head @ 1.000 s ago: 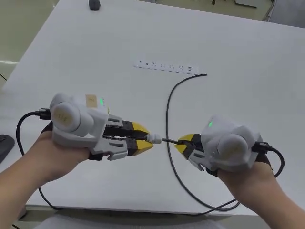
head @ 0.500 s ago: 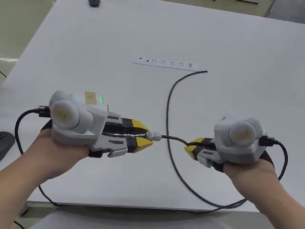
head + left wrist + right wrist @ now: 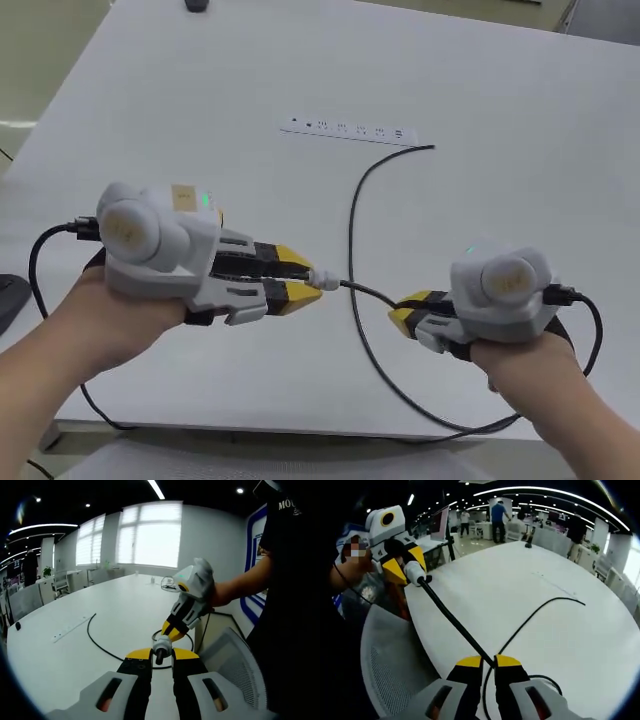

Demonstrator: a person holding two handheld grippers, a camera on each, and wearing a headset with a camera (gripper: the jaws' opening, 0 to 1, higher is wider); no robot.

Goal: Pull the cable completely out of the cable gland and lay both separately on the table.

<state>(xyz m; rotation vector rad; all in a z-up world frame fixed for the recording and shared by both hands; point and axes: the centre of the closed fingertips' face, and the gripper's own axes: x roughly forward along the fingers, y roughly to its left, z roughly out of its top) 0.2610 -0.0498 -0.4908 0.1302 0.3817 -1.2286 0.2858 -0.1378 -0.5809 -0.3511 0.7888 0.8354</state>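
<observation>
In the head view the pulling step is under way. The person is holding the left gripper [image 3: 303, 284] clamped on the white cable gland [image 3: 323, 279], and the right gripper [image 3: 405, 308] is pinching the black cable [image 3: 352, 230] a short way from the gland. Both are hanging above the near edge of the white table [image 3: 500, 120]. The short run of cable between them is sagging slightly. Past the right gripper the cable is dropping over the near edge, then curving back up across the table to end beside the power strip [image 3: 350, 131] toward the far edge. The cable is not yet out of the gland, and neither piece is lying on the table by itself.

To my eye, the next move is calling for the hands to draw apart along the line of the cable, with the gland kept firmly clamped. How much cable is sitting inside the gland I cannot tell.

In the left gripper view the yellow jaw tips are drawn in close, gripping the gland's round body from both sides. The cable is leaving its middle toward the right gripper ahead.

In the right gripper view the jaws are closed down to a thin gap with the cable nipped between the yellow tips. From there the cable is running straight up and left to the gland in the left gripper's jaws.
</observation>
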